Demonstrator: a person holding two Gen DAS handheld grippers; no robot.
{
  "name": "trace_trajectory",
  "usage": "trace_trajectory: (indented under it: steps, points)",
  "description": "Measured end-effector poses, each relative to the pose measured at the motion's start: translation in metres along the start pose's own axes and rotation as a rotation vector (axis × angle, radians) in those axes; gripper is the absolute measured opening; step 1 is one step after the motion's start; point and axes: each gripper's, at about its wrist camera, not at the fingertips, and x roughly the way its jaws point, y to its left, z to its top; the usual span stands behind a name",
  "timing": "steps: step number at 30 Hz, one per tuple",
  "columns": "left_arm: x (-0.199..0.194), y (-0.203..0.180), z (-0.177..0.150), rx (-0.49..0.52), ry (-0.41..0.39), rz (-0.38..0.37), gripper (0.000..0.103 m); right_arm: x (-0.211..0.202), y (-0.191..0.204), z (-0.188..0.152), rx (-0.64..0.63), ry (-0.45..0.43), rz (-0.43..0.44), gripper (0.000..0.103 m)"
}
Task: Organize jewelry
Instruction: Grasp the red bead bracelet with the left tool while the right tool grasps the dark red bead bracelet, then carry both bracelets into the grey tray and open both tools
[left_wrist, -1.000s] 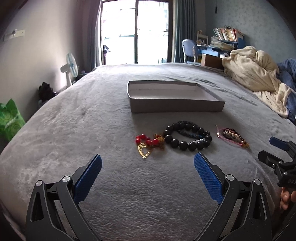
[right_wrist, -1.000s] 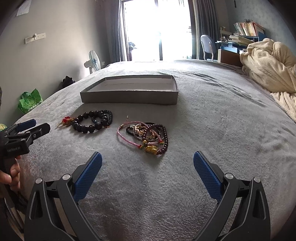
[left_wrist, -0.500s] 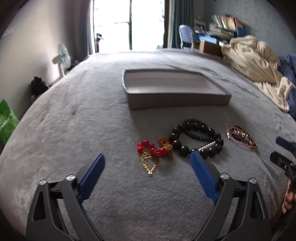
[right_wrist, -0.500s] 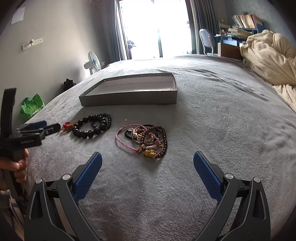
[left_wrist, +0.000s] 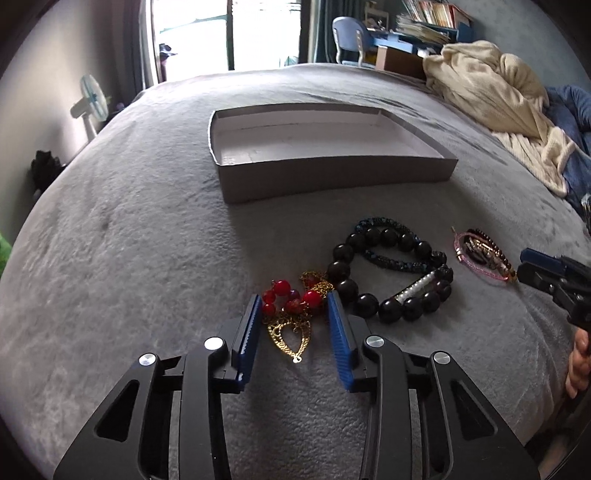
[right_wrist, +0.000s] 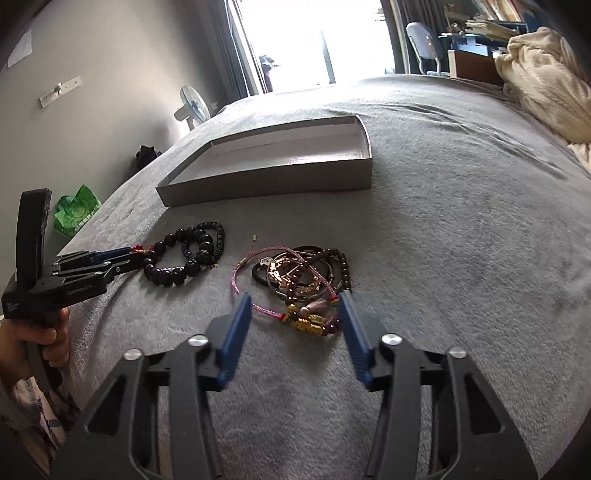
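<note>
A red-bead and gold-chain piece (left_wrist: 291, 306) lies on the grey bed cover. My left gripper (left_wrist: 294, 301) is low over it, jaws partly closed, one on each side, not clamped. Black bead bracelets (left_wrist: 391, 273) lie just right of it, also in the right wrist view (right_wrist: 188, 254). A tangle of pink cord, dark beads and gold charms (right_wrist: 299, 284) lies further right. My right gripper (right_wrist: 294, 304) is over its near end, jaws partly closed around it, not clamped. An empty grey box (left_wrist: 325, 177) stands behind, also in the right wrist view (right_wrist: 266, 184).
A cream blanket (left_wrist: 491, 92) and blue bedding (left_wrist: 576, 110) are heaped at the bed's right side. A fan (left_wrist: 92, 103), a green bag (right_wrist: 75, 214), a chair and a desk with books (left_wrist: 406, 29) stand beyond the bed, by the window.
Both grippers have moved forward and down onto the jewelry, and their jaws have narrowed from wide open to partly closed around the pieces.
</note>
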Motion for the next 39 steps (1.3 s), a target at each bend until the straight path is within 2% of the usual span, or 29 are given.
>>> trace_trajectory:
  steps: [4,6,8,10,17,18,24,39]
  points:
    - [0.002,0.0,0.0,-0.001,0.002,0.002,0.031,0.008,0.0,0.003,-0.013,0.025,-0.004,0.031]
    - [0.0,0.002,-0.001,-0.008,-0.007,0.009,0.019,0.011,0.002,0.004,-0.022,0.035,-0.006,0.026]
    - [-0.002,0.007,-0.003,-0.021,-0.012,0.006,0.015,0.016,0.002,0.005,-0.031,0.05,-0.008,0.019]
    - [-0.003,0.009,-0.003,-0.025,-0.016,0.004,0.014,0.018,0.002,0.005,-0.034,0.058,-0.008,0.007]
    - [-0.014,0.011,0.0,-0.034,-0.04,-0.009,0.011,0.001,-0.005,0.011,-0.006,-0.01,0.001,0.006]
    - [-0.016,0.013,0.001,-0.036,-0.047,-0.011,0.008,-0.003,-0.008,0.013,-0.001,-0.025,0.0,0.006]
    - [-0.025,0.018,0.007,-0.043,-0.066,-0.014,0.008,-0.022,-0.025,0.029,0.042,-0.08,0.001,0.006]
    - [-0.021,0.017,0.005,-0.031,-0.049,-0.033,0.01,-0.033,-0.04,0.034,0.077,-0.106,-0.007,0.006]
